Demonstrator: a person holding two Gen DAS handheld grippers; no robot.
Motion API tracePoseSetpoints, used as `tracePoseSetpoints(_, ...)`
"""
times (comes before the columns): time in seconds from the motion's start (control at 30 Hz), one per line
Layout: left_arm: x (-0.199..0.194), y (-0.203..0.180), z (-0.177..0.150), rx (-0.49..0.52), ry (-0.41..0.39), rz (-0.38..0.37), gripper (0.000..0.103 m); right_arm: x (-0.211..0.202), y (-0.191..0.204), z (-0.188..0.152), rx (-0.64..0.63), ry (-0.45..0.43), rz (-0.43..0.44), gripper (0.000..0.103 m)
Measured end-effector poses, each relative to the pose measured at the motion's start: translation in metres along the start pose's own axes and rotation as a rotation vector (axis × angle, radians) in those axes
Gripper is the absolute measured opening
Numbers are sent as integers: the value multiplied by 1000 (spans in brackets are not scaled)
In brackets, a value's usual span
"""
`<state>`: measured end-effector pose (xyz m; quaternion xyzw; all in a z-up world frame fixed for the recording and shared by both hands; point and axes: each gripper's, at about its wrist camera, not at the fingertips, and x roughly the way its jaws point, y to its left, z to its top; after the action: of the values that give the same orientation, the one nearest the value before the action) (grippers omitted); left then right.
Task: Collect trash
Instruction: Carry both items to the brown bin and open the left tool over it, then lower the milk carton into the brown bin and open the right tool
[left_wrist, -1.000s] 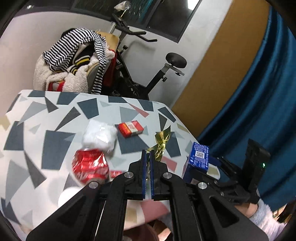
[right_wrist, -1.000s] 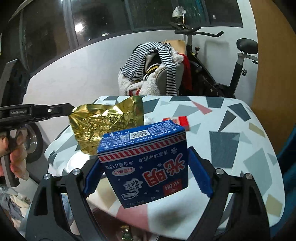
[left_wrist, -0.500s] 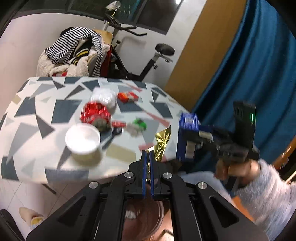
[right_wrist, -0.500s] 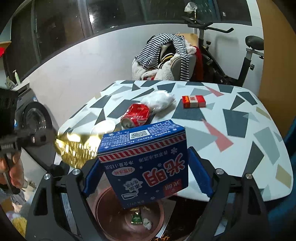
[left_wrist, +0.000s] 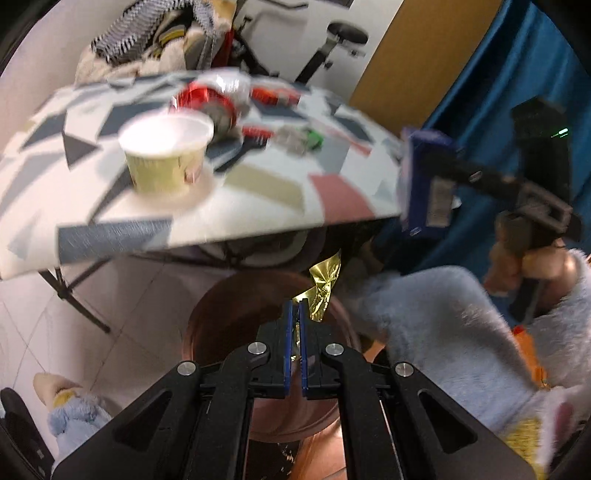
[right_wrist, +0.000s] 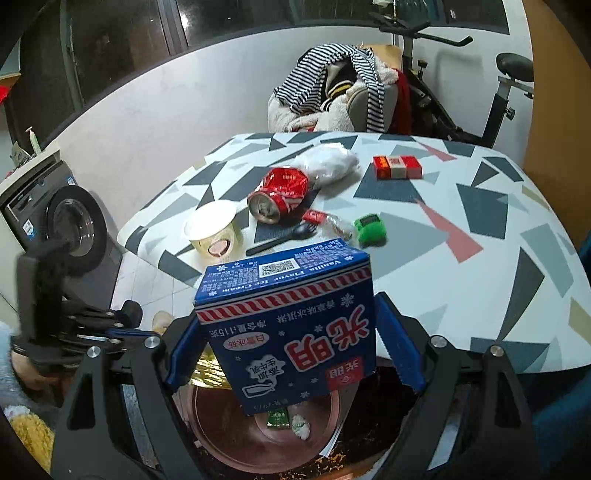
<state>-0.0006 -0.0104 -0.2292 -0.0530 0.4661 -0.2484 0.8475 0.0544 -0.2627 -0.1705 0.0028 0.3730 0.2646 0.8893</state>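
My left gripper (left_wrist: 294, 308) is shut on a gold foil wrapper (left_wrist: 322, 286) and holds it over the brown trash bin (left_wrist: 221, 310) on the floor beside the table. My right gripper (right_wrist: 291, 343) is shut on a blue ice cream carton (right_wrist: 291, 325) above the same bin (right_wrist: 221, 435), which holds small scraps. The carton also shows in the left wrist view (left_wrist: 424, 184), level with the table edge. The left gripper shows in the right wrist view (right_wrist: 110, 332), with the gold wrapper (right_wrist: 208, 369) under it.
The patterned table (right_wrist: 461, 229) carries a paper cup (right_wrist: 214, 230), a crushed red can (right_wrist: 282, 194), a white plastic bag (right_wrist: 328, 162), a red box (right_wrist: 397, 167), a black spoon (right_wrist: 284, 236) and a green item (right_wrist: 369, 230). A washing machine (right_wrist: 62, 218) stands left.
Both grippers have drawn back from the table and dropped lower. The gold wrapper and the carton now hang over the trash bin on the floor.
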Motion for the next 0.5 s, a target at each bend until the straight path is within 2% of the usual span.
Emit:
tracePoseSetpoints(0.2, 46, 18, -8, -55, 70, -5, 6, 9, -2, -10, 14, 25, 6, 84)
tracePoseSetpoints(0.23, 50, 20, -8, -62, 73, -5, 13, 10, -2, -12, 15, 29, 8, 84)
tracePoseSetpoints(0.27, 53, 22, -9, -68, 72, -12, 32, 11, -1, -14, 15, 32, 9, 84)
tracePoseSetpoints(0.33, 52, 23, -11, -68, 53, -6, 52, 15, 0, -19, 13, 46, 15, 84)
tracePoseSetpoints(0.5, 29, 22, -8, -74, -11, 2, 66, 28, 8, -34, 5, 84, 44, 84)
